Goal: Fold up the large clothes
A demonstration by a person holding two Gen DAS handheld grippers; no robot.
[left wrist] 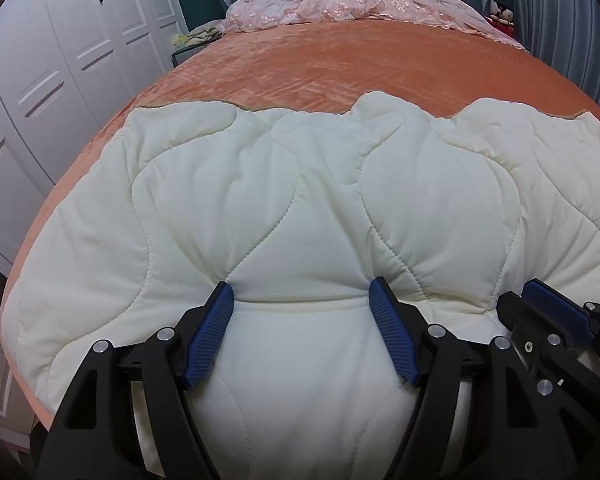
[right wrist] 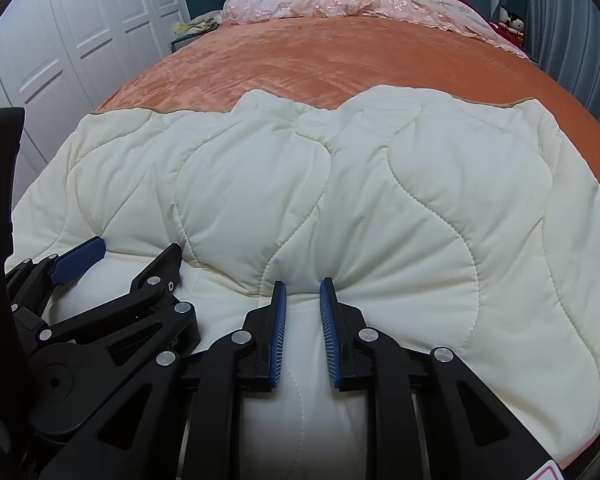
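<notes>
Two claws on cream quilt (left wrist: pixel 300 208), left claw (left wrist: pixel 302 300) spread wide, right claw (right wrist: pixel 303 292) pinching quilt fold, no legible writing.

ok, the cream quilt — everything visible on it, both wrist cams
The cream quilt is padded, with wavy stitched channels and a soft matte fabric. It lies across the near end of the orange bedspread, far edge rumpled. The left gripper, jaws wide, and the right gripper, jaws nearly closed, both press into its near fold.
</notes>
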